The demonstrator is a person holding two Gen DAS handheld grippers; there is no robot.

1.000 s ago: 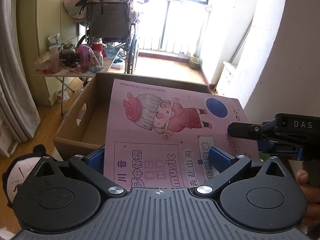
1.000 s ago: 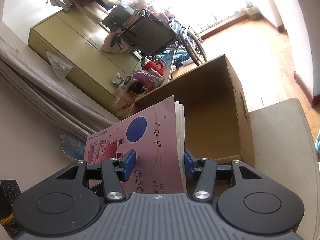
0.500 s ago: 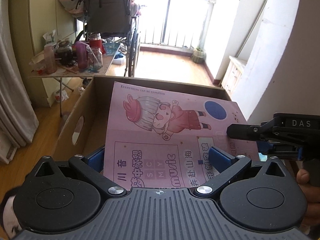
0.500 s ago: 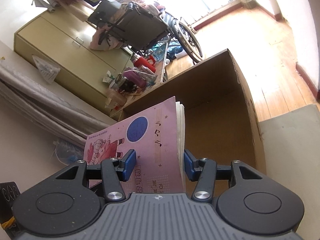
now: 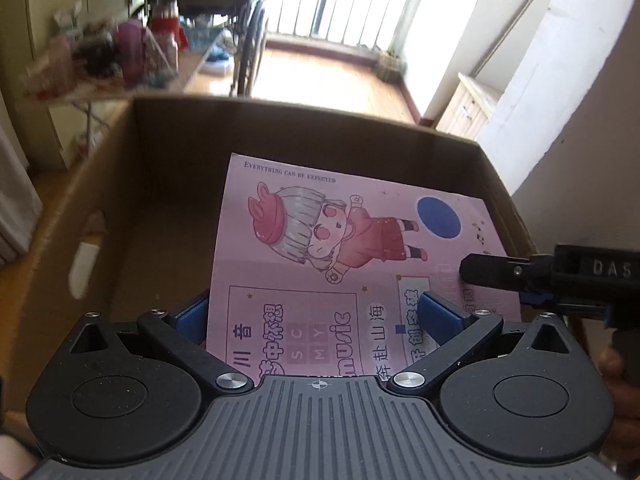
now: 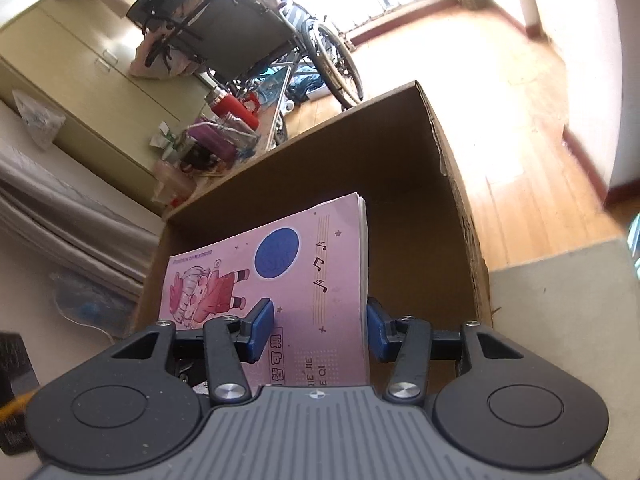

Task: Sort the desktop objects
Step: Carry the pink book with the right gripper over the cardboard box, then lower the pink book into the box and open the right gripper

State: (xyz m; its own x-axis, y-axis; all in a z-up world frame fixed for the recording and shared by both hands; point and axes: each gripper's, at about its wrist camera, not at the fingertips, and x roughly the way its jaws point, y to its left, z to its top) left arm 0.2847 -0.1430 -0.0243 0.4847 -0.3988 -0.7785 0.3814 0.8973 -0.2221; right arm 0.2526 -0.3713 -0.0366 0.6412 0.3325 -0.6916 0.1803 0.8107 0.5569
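While both grippers clamp pink book over cardboard box, cover reads "music".

Sunlit window, wooden floor, wheelchair

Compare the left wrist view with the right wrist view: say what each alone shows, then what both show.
Left wrist only: the right gripper seen from the side at the book's right edge, the whole cartoon cover, a hand hole in the box's left wall, and the window bars.

Right wrist only: the book's page edges, the pale tabletop beside the box, a cabinet and a red flask.

Both: the pink book held inside the open cardboard box, with blue pads on either side of it, and a wheelchair behind.
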